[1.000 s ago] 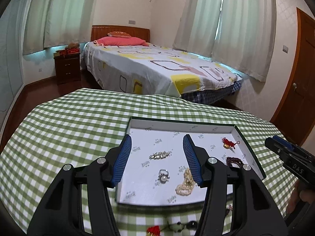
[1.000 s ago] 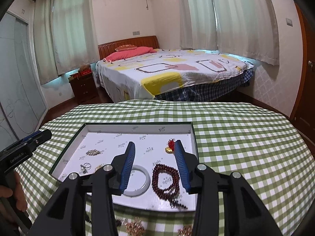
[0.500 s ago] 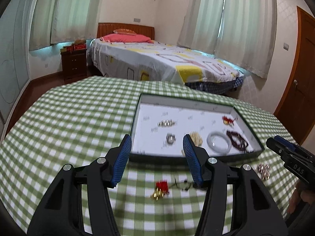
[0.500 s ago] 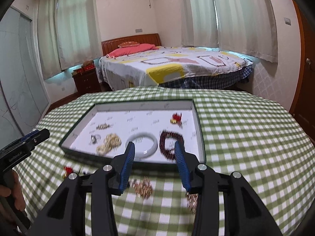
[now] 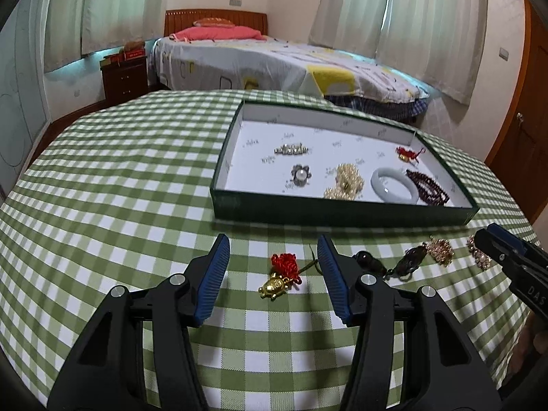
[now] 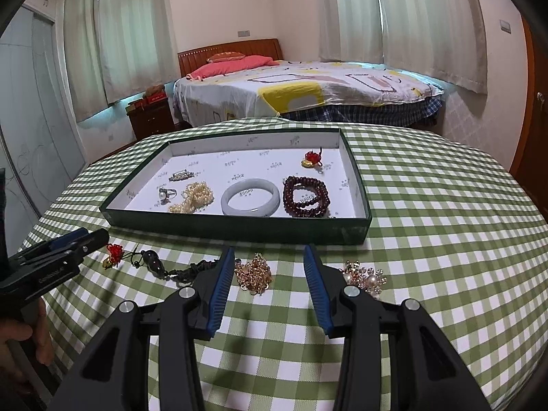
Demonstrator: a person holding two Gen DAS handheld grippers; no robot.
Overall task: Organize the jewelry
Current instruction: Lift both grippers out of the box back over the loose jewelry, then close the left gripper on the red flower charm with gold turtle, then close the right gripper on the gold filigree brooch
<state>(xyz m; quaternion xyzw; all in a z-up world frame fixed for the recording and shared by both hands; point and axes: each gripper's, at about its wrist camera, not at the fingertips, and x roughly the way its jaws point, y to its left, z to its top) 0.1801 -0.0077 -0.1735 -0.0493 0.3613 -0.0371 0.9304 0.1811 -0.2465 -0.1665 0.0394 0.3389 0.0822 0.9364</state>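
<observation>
1. we hold the left gripper low over the bench, jaws released and empty. the red and gold charm lies on the cloth between them, untouched, so a closing of the jaws should catch it.
2. we hold the right gripper the same way, jaws released and empty. the gold chain lies in a heap between them but nearer the left jaw; we judge a small shift to that side useful before closing.
3. both grippers point down at a slant, in front of the tray, because the loose pieces lie on the cloth just beside its near wall.
4. also outside the tray: a dark bead cord between the charm and the chain, and a pearl brooch just beside the right jaw of the right gripper.
5. already in the tray, spaced apart so nothing tangles: a pale bangle, a dark red bead bracelet, a pearl string, a ring, a small clasp and a second red charm.
6. we judge the task partly done: four pieces remain on the bench.
</observation>
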